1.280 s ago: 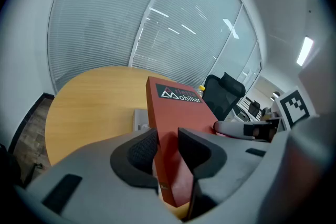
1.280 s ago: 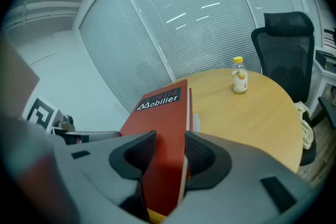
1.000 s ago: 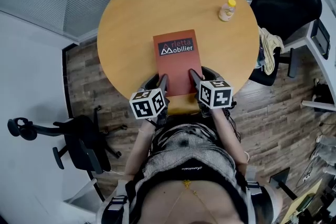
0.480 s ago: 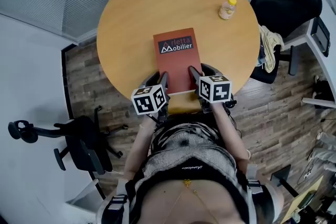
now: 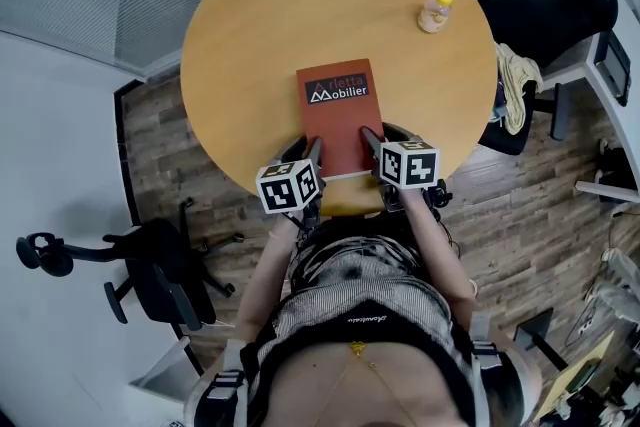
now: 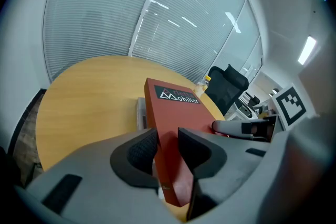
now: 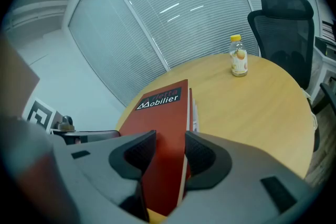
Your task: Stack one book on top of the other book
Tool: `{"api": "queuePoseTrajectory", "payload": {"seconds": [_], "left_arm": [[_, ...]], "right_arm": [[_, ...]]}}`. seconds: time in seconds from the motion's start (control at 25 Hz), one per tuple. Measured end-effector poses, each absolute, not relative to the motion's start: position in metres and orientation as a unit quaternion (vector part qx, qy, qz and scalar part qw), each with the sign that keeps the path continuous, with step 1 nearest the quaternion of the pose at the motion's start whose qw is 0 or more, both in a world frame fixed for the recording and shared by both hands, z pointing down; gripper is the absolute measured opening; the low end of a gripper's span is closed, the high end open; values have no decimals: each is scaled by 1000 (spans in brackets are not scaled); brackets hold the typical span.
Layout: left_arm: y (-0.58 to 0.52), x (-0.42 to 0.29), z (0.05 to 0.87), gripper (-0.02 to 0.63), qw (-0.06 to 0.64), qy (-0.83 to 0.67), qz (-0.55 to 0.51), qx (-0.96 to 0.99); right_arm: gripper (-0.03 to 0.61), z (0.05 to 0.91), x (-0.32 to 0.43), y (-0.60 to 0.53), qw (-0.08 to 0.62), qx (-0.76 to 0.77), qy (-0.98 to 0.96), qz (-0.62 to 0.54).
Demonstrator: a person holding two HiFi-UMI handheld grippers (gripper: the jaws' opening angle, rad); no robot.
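A red book (image 5: 338, 115) printed "Mobilier" lies lengthwise over the near half of the round wooden table (image 5: 250, 35). My left gripper (image 5: 312, 150) is shut on its near left edge, and my right gripper (image 5: 368, 140) on its near right edge. In the left gripper view the pads (image 6: 140, 150) press both faces of the red book (image 6: 173, 107). A second, pale book (image 6: 140, 113) shows under its left side. The right gripper view shows that lower book's pages (image 7: 195, 110) beside the red cover (image 7: 163, 113). From the head view the lower book is almost hidden.
A small bottle with a yellow cap (image 5: 433, 13) stands at the table's far right. A black office chair (image 5: 545, 5) with cloth draped on it stands to the right. Another chair (image 5: 150, 265) is on the wood floor at the left.
Both grippers have sunk with the red book, bringing it down toward the table and the pale book beneath. Their grip on it looks the same.
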State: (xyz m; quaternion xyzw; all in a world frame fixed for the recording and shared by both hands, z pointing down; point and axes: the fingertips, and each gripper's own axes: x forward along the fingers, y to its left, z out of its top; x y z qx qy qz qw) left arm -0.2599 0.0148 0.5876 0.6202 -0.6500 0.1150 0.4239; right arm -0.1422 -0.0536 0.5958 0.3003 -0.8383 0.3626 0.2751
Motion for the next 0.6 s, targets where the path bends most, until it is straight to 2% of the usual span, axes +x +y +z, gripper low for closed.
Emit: {"api": "queuePoseTrajectory", "payload": {"seconds": [0.6], "left_arm": [[17, -257, 622, 137, 440, -639, 131, 617]], "right_arm": [[175, 630, -140, -51, 293, 297, -828, 374]]}}
